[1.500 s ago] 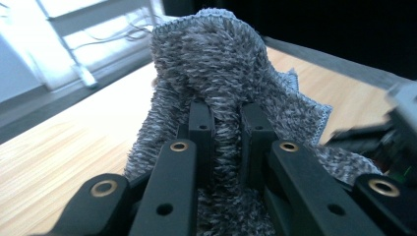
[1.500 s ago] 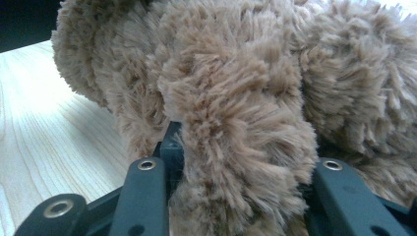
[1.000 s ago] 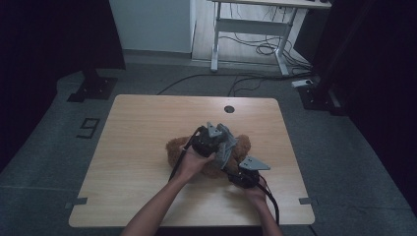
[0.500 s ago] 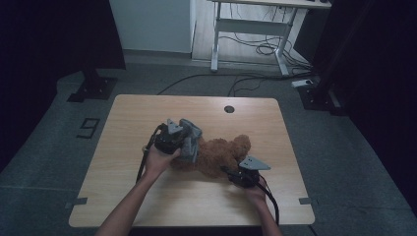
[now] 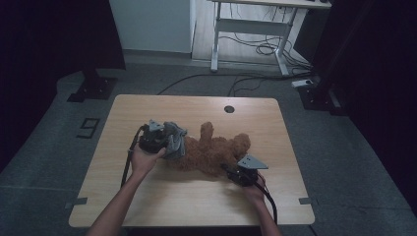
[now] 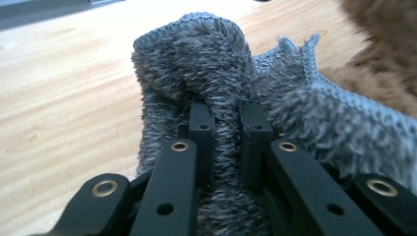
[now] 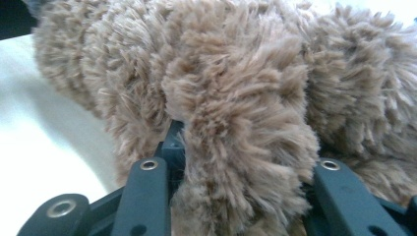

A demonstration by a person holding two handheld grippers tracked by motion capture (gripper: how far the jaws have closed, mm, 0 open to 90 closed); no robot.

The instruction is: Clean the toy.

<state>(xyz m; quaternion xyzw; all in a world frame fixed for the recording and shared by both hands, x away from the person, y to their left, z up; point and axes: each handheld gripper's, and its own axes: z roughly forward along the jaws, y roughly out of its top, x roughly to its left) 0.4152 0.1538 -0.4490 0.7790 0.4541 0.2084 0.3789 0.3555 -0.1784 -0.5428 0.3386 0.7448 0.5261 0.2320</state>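
A person is sitting at a light wooden tabletop (image 5: 147,196) and working with a hand-held gripper in each hand. A brown plush teddy bear (image 5: 216,150) is lying on its back near the middle of the tabletop, limbs spread, and a small grey knitted garment (image 5: 174,140) is bunched up touching the bear's left end as the high view shows it. The left gripper (image 5: 164,142) is pinching this knit: in the left gripper view its two black fingers (image 6: 201,132) are closing on a fold of the fuzzy grey fabric (image 6: 211,73), with the rest of the cloth draping off to the right toward the brown fur. The right gripper (image 5: 235,172) is gripping the bear itself — in the right gripper view a thick tuft of brown plush (image 7: 236,147) is bulging up between its fingers (image 7: 169,142), apparently a limb or a roll of the body, though which part is hard to tell. The step in hand seems to be handling the garment at the bear, one hand steadying the toy while the other is working the knit; whether it is going on or coming off cannot be judged. The next move probably calls for a firm hold on the bear and a slow, even pull on the fabric — soft knit can snag on fur. No containers are on the tabletop.
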